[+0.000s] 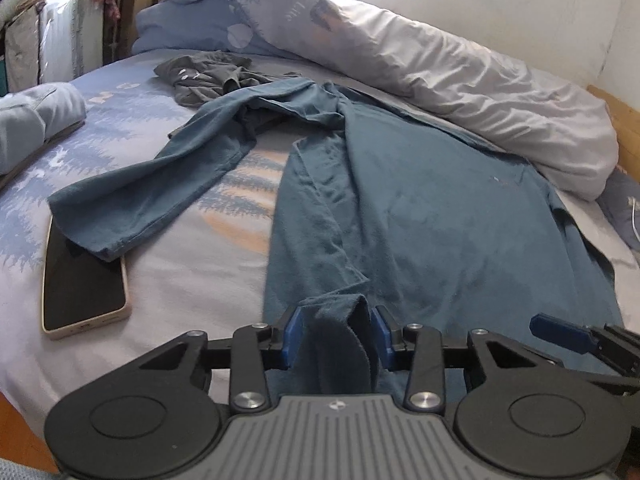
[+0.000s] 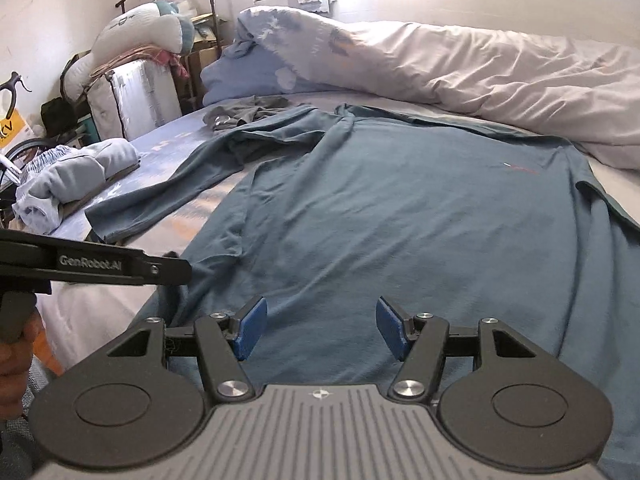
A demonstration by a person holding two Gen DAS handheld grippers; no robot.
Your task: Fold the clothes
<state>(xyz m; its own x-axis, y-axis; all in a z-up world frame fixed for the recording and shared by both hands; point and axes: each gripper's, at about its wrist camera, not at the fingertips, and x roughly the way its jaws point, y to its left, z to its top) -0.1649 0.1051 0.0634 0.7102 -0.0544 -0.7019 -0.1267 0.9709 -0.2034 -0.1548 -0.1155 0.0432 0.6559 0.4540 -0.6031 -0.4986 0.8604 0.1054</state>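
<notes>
A: On the bed [image 1: 192, 280], a teal long-sleeved shirt [image 2: 380, 208] lies spread out. The left gripper [image 1: 335, 334] has a bunched fold of its hem between narrow fingers; the right gripper [image 2: 321, 328] hovers over the hem with wide fingers, holding nothing.

B: Advice?

A: Probably grip the hem with both before lifting, keeping it taut.

B: Counts?

A: One teal shirt, one dark garment [image 1: 208, 76], one phone [image 1: 80, 292], two grippers.

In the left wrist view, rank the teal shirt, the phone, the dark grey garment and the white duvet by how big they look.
1. teal shirt
2. white duvet, though it lies farther off
3. and 4. phone and dark grey garment: look alike; the phone is nearer, so unranked.
</notes>
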